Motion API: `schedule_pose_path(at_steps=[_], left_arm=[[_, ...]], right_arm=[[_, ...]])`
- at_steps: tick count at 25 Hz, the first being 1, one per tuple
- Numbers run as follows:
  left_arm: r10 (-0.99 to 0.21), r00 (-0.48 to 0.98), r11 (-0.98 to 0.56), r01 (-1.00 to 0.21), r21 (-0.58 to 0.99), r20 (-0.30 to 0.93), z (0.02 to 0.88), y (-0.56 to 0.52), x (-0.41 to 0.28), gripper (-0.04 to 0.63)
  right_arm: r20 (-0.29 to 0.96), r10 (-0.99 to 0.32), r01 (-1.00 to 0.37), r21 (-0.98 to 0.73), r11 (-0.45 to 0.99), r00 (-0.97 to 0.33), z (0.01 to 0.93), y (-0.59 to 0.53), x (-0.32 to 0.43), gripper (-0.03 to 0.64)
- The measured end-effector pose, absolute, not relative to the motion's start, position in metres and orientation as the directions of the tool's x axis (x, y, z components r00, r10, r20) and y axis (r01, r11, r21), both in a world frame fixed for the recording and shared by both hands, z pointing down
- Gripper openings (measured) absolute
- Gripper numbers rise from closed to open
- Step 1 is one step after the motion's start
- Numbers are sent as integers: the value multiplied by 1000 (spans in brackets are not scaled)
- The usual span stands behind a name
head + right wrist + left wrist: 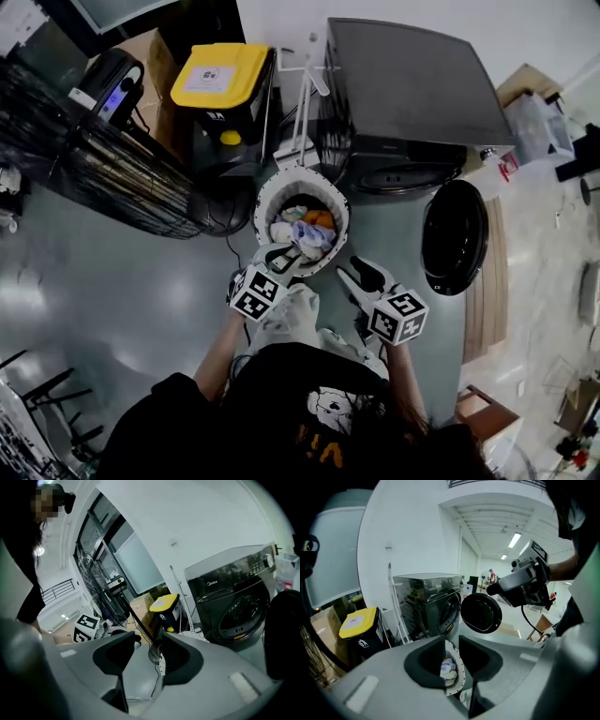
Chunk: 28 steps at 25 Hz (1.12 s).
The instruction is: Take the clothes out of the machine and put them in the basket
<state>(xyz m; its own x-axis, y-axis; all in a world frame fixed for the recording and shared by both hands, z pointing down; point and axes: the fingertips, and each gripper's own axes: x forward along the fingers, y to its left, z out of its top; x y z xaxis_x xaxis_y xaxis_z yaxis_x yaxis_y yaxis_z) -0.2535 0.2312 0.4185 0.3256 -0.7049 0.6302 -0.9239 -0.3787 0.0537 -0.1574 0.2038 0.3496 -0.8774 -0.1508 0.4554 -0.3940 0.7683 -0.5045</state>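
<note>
The clothes (pixel 305 230) lie in a heap inside the round white basket (pixel 265 199) on the floor, in front of the machine (pixel 412 84). They look soft, light and floppy, so I think a thick fold is the best place to pinch. The left claw (pixel 284 255) is at the basket's near rim, its jaws a little apart with nothing in them. The right claw (pixel 354 275) is beside the basket, jaws apart and empty too. The machine's door (pixel 455 236) hangs wide.
</note>
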Motion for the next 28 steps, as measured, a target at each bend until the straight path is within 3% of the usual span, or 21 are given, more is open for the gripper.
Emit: schedule_pose_path(at_steps=[14,22,28], left_arm=[[-819,287,-306,-951,45,497,328,284,-149,97],[-835,289,-310,-950,33,468,291,343,-99,95],[-836,304,-324,-945,36,456,277,371,-75,51]], right_arm=[[326,-190,-329,-451,830,-926,290,271,-59,178],[235,-183,-268,-409,872,-955,262,311,-30,80],[189,-185,-246,-387,889,-965,243,329,-20,21]])
